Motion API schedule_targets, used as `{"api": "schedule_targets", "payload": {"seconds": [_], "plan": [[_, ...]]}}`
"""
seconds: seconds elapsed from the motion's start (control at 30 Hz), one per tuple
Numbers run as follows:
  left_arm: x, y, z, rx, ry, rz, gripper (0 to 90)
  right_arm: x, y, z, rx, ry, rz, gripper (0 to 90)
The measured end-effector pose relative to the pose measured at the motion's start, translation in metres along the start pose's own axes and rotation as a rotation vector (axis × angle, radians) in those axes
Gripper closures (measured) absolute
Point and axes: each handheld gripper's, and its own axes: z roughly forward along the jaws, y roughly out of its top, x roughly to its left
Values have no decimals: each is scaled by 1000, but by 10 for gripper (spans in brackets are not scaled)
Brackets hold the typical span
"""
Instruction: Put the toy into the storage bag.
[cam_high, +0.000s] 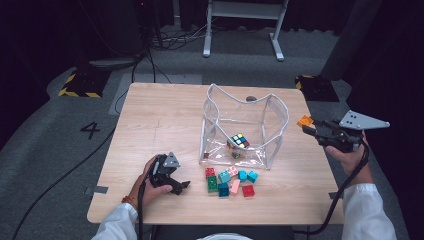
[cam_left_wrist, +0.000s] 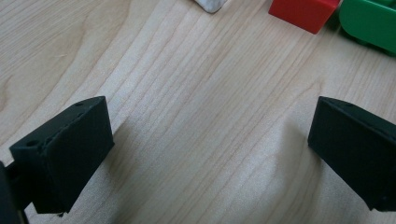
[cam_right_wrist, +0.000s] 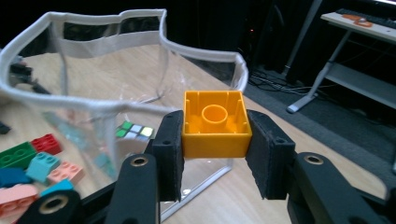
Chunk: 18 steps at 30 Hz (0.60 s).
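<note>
My right gripper (cam_right_wrist: 215, 140) is shut on an orange toy brick (cam_right_wrist: 215, 125), its hollow underside facing the camera; in the high view that orange brick (cam_high: 304, 120) hangs in the air just right of a clear plastic bag (cam_high: 243, 127) with a white rim, held by the right gripper (cam_high: 311, 127). A multicoloured puzzle cube (cam_high: 238, 142) lies inside the bag. Several loose bricks (cam_high: 231, 180) in red, green, teal and pink lie in front of the bag. My left gripper (cam_high: 184, 186) rests on the table, left of the bricks, open with bare wood between its jaws (cam_left_wrist: 210, 140).
The wooden table (cam_high: 160, 120) has bare room on its left half and behind the bag. A red brick (cam_left_wrist: 303, 11) and a green brick (cam_left_wrist: 369, 23) lie just beyond the left gripper. A white desk frame (cam_high: 243, 20) stands on the floor behind.
</note>
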Motion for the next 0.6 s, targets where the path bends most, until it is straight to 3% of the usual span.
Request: {"api": "schedule_targets", "payload": {"seconds": [0.2, 0.33, 0.6], "plan": [[0, 0, 0, 0, -4, -2, 1, -8, 24, 8, -2, 0, -6, 591], [0, 0, 0, 0, -4, -2, 1, -11, 34, 19, -8, 55, -2, 591], [0, 0, 0, 0, -3, -1, 1, -9, 49, 51, 18, 105, -16, 591]]}}
